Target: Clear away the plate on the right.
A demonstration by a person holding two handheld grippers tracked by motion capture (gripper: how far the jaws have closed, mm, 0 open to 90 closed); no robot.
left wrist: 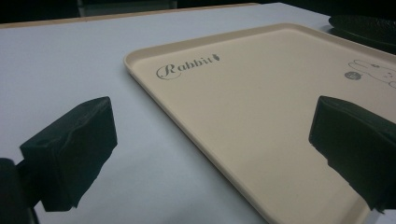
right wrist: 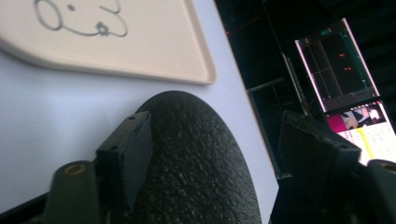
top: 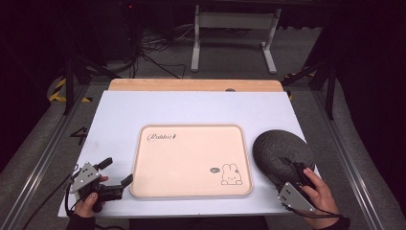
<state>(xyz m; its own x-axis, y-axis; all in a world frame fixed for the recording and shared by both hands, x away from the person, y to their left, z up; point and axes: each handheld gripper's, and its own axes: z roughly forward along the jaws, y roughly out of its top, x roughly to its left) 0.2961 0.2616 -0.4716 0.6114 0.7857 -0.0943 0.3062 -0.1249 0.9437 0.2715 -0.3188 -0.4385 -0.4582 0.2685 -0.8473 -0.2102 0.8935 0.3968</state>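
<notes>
**Right tool straddles the rim of a dark, pebbled plate**

A round, dark plate (top: 277, 151) with a rough, grainy surface (almost like cast stone) lies on the white counter (top: 119, 115), just right of the tray (top: 191, 194) and near the counter's right edge. The right tool (top: 290, 168) sits at the plate's near rim. In the right gripper view its jaws stand partly apart, one over the plate's textured face and the other out past the rim; whether the pads press on the rim cannot be told.

The tray is a smooth, matt, cream rectangle with rounded corners and a low raised lip, printed with the word "Rabbit" in script and a small line-drawn bunny (top: 231, 174).

The left tool (top: 117, 172) rests at the tray's near left corner, its blocky black jaws wide apart with nothing between them, one over the bare counter and the other above the tray's edge.
</notes>
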